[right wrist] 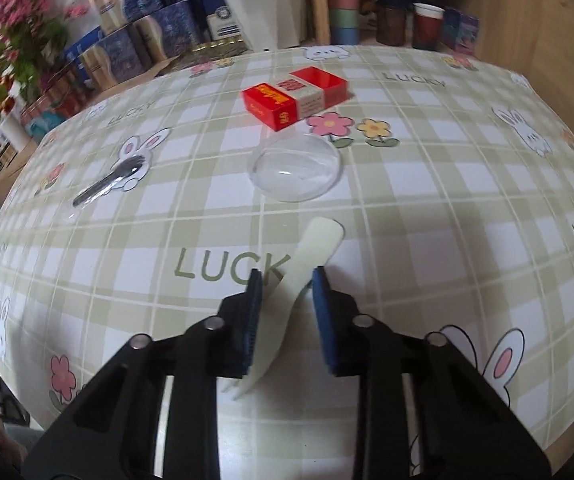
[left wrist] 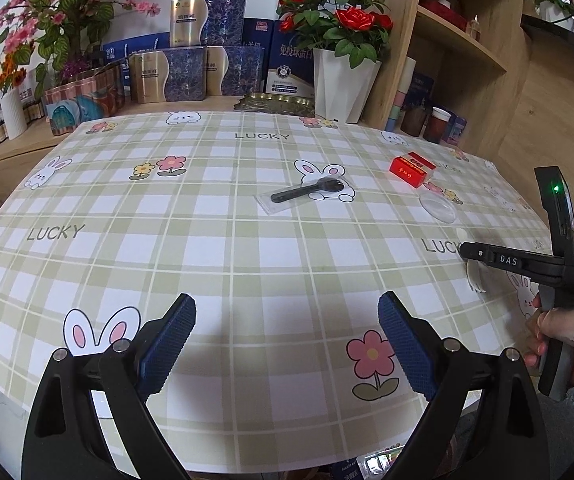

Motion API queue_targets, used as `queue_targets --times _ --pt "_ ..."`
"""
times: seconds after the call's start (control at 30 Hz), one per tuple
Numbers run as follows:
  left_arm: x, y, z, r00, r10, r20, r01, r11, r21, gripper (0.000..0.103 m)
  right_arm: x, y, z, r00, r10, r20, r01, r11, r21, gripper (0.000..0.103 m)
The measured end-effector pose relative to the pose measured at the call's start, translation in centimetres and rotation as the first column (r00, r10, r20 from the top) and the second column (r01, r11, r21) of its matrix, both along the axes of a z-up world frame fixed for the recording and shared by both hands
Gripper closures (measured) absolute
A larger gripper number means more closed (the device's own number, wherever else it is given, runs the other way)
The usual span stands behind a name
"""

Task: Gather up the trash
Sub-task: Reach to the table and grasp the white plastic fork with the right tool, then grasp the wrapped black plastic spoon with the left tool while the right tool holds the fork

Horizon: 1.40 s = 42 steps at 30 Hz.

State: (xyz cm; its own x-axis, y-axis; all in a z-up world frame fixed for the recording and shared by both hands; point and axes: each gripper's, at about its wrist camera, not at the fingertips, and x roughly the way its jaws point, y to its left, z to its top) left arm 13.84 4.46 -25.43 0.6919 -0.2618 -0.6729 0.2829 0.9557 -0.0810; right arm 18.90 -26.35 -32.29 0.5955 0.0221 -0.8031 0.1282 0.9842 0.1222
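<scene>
The right wrist view looks down on a checked tablecloth (right wrist: 427, 216) printed with rabbits, flowers and the word LUCKY. The right gripper (right wrist: 287, 280) has its two blue pads drawn close on either side of a pale plastic fork (right wrist: 287, 304), whose broad handle points toward 12 o'clock and whose tines lie toward 6 o'clock, under the gripper. The left pad touches the fork's edge; at the right pad a thin gap seems to remain, so a firm clamp cannot be confirmed. Just beyond the handle, at 12 o'clock, lies a clear round lid (right wrist: 295, 169), and past it a red and white carton (right wrist: 295, 94). At 10 o'clock a black spoon in a clear wrapper (right wrist: 111, 184) rests on a printed rabbit.

In the left wrist view, the left gripper (left wrist: 287, 320) hangs over bare cloth with its blue pads (left wrist: 167, 344) wide apart and nothing between them. At 3 o'clock a hand (left wrist: 567, 332) holds the right gripper's handle, its tip down on the cloth at the fork. The carton (left wrist: 411, 168) and lid (left wrist: 437, 208) sit at 2 o'clock, the wrapped spoon (left wrist: 307, 192) at 12 o'clock. A white pot of red roses (left wrist: 343, 80) and stacked boxes (left wrist: 191, 76) stand behind the table.
</scene>
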Motion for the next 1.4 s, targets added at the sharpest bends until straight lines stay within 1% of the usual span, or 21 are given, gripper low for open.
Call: queue_targets --times 0.03,0.2,0.3,0.37,0.43,0.53,0.57,0.6,0.63,0.67,0.7,0.73,0.83,0.93,1.0,1.03,1.1,1.2,1.3,1.4 --pt "0.2 -0.2 0.0 1.0 -0.005 -0.001 0.005 1.0 0.003 0.013 0.0 0.1 0.1 1.0 0.013 0.006 -0.013 1.0 -0.005 0.087" --pt "2.3 -1.6 0.6 0.997 -0.073 -0.003 0.073 0.997 0.02 0.013 -0.6 0.3 1.0 0.997 0.046 0.062 -0.047 0.999 0.016 0.087" --pt "4.6 -2.6 1.0 0.994 -0.108 -0.017 0.108 0.994 0.009 0.013 -1.0 0.0 1.8 0.994 0.05 0.097 -0.054 0.998 0.039 0.087" --pt "6.9 -3.6 1.2 0.99 -0.139 -0.019 0.139 0.99 0.018 0.014 -1.1 -0.4 2.3 0.993 0.043 0.113 -0.051 0.996 0.068 0.087" --pt "9.3 -4.5 1.2 0.983 -0.183 -0.018 0.184 0.982 0.05 0.016 -1.2 -0.9 2.5 0.992 0.031 0.12 -0.042 0.995 0.09 0.087" --pt "12.5 -5.1 1.0 0.969 -0.246 -0.031 0.247 0.969 0.033 0.02 -1.4 -1.8 2.7 0.993 0.004 0.122 -0.02 0.991 0.132 0.087" --pt "13.6 -5.5 0.8 0.962 -0.27 -0.042 0.272 0.961 0.048 0.025 -1.5 -2.2 2.7 0.992 -0.006 0.123 -0.012 0.989 0.144 0.087" --pt "14.6 -6.0 0.4 0.955 -0.29 -0.057 0.294 0.952 0.081 0.03 -1.6 -2.4 2.7 0.992 -0.012 0.124 -0.007 0.988 0.151 0.087" --pt "15.3 -6.6 0.0 0.948 -0.31 -0.073 0.317 0.941 0.118 0.033 -1.6 -2.8 2.7 0.992 -0.017 0.124 -0.003 0.987 0.159 0.087" --pt "15.8 -7.0 -0.3 0.943 -0.323 -0.083 0.332 0.933 0.141 0.037 -1.7 -2.9 2.7 0.992 -0.02 0.124 -0.001 0.986 0.164 0.087" --pt "16.3 -7.4 -0.7 0.938 -0.335 -0.094 0.346 0.924 0.161 0.04 -1.7 -3.1 2.6 0.992 -0.023 0.124 0.002 0.986 0.167 0.087" --pt "16.8 -7.9 -1.1 0.933 -0.343 -0.103 0.357 0.916 0.183 0.041 -1.8 -3.3 2.6 0.992 -0.026 0.124 0.004 0.985 0.17 0.087" --pt "17.8 -8.6 -1.9 0.928 -0.35 -0.125 0.369 0.908 0.197 0.045 -2.0 -3.7 2.5 0.991 -0.034 0.126 0.011 0.984 0.18 0.087" --pt "18.8 -9.1 -2.9 0.926 -0.34 -0.163 0.37 0.903 0.217 0.052 -2.2 -4.0 2.5 0.991 -0.037 0.128 0.012 0.982 0.19 0.087" --pt "19.0 -9.3 -3.4 0.923 -0.34 -0.179 0.375 0.899 0.224 0.065 -2.4 -3.9 2.5 0.991 -0.035 0.129 0.011 0.983 0.184 0.087" --pt "18.9 -9.1 -3.6 0.922 -0.345 -0.175 0.378 0.901 0.215 0.067 -2.5 -3.9 2.5 0.991 -0.036 0.13 0.011 0.983 0.181 0.087" --pt "18.8 -9.0 -3.7 0.924 -0.34 -0.174 0.371 0.908 0.196 0.08 -2.8 -4.1 2.6 0.991 -0.038 0.131 0.013 0.983 0.186 0.087" --pt "18.3 -9.0 -3.5 0.927 -0.333 -0.171 0.364 0.909 0.205 0.091 -3.3 -4.3 2.8 0.99 -0.051 0.132 0.024 0.98 0.199 0.087" --pt "17.3 -8.8 -3.2 0.933 -0.321 -0.163 0.351 0.911 0.215 0.093 -4.0 -4.4 3.4 0.987 -0.052 0.149 0.021 0.98 0.199 0.087" --pt "16.4 -8.2 -2.6 0.939 -0.303 -0.162 0.33 0.927 0.179 0.093 -4.6 -4.2 3.7 0.987 -0.047 0.153 0.017 0.981 0.194 0.087"
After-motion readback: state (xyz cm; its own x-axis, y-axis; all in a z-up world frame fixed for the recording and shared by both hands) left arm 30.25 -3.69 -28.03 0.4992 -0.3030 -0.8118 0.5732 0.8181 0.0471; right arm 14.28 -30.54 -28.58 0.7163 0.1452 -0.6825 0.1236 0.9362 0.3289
